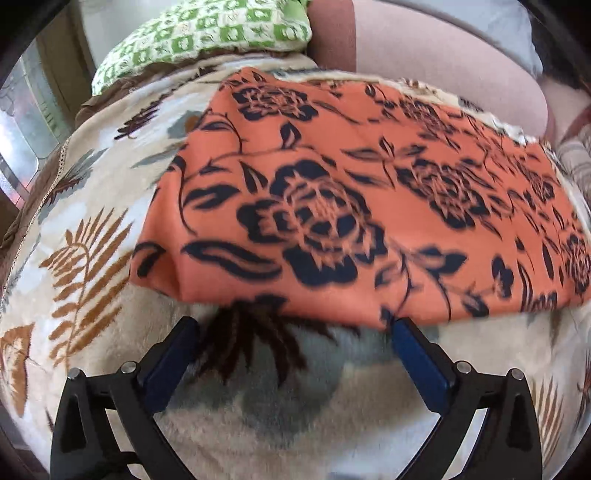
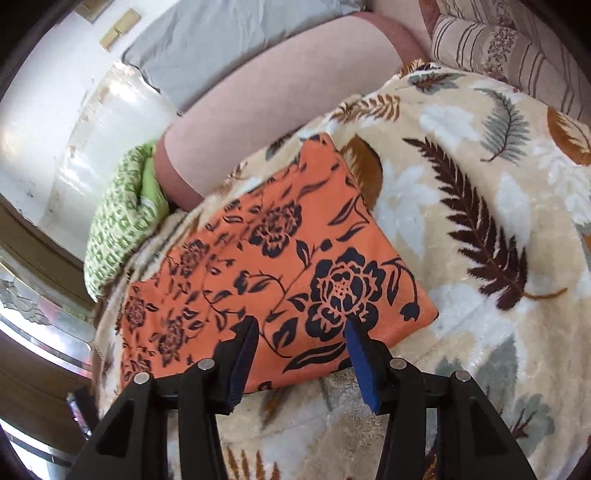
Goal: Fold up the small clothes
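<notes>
An orange cloth with a black flower print (image 1: 351, 206) lies folded flat on a leaf-patterned blanket (image 1: 88, 258). It also shows in the right wrist view (image 2: 280, 266). My left gripper (image 1: 295, 325) is open and empty, just short of the cloth's near edge; its right fingertip (image 1: 400, 325) is at that edge. My right gripper (image 2: 301, 326) is open and empty, with its fingertips over the cloth's near edge.
A green checked pillow (image 1: 207, 33) lies beyond the blanket at the far left. A pink cushion (image 2: 277, 99), a grey one (image 2: 221, 40) and a striped one (image 2: 491, 48) line the back. A window (image 1: 22, 122) is at the left.
</notes>
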A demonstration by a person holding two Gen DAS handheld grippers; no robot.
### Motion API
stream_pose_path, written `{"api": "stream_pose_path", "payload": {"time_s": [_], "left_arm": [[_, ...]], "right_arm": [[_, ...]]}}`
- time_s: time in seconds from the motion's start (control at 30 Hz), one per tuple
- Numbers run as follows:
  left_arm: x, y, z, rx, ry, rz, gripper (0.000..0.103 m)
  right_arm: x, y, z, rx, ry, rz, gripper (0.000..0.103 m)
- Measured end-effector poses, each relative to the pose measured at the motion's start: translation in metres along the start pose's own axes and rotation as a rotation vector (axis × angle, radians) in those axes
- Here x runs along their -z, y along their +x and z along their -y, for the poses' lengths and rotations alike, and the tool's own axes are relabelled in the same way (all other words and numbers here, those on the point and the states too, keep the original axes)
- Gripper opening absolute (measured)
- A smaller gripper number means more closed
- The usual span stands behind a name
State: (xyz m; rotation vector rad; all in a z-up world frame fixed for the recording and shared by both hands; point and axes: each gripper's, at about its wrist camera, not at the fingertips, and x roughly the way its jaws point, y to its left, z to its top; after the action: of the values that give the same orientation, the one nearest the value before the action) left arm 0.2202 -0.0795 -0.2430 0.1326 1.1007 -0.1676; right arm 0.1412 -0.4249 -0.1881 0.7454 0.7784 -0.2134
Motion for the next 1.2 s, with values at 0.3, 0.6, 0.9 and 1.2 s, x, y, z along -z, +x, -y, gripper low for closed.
{"api": "stream_pose_path", "payload": {"time_s": [0.3,0.6,0.9,1.2], "left_arm": [[0.003,-0.061,0.010,-0.093,-0.012,0.193,0.103],[-0.015,-0.098,0.007,-0.139,-0.008,0.400,0.103],[-0.020,-0.106,-0.008,-0.123,-0.083,0.427,0.103],[-0.016,-0.124,-0.012,-0.218,-0.097,0.518,0.103]], "right_arm": [[0.012,-0.031,-0.013,-0.111,-0.008,0.037,0.053],[0.012,-0.019,-0.026,-0.089,-0.072,0.033,0.053],[0.013,0.007,-0.047,-0.062,-0.136,0.003,0.053],[0.020,0.015,-0.067,-0.043,-0.211,0.016,0.053]]}}
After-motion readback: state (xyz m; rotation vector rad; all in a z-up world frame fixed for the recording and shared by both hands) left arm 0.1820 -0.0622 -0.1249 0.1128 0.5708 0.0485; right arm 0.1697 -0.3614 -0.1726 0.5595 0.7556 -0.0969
